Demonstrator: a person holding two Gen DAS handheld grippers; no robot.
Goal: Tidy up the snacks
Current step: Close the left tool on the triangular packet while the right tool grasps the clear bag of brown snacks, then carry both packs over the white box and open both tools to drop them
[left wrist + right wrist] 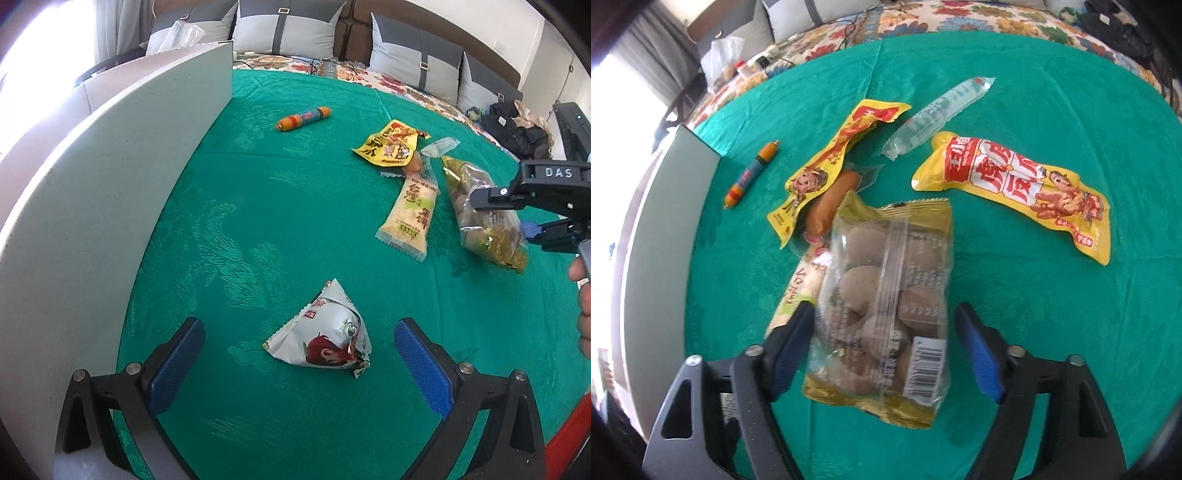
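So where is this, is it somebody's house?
Probably a home, maybe a living room. There are grey cushions along a brown padded back, a flowery cover beneath them, and snacks such as a yellow snack packet lying on a green cloth.

A green cloth [295,206] covers the flat top in the middle. Past its far edge lies a flowery sheet [399,83] with a thin black cord [321,62] on it. Grey pillows [284,26] stand in a row at the back against a brown headboard [354,33]. A white board [110,177] stands up along the left edge of the green cloth. At the far right sits a heap of black clothes [517,125]. Bright light comes through a window [624,122] with curtains [665,55].
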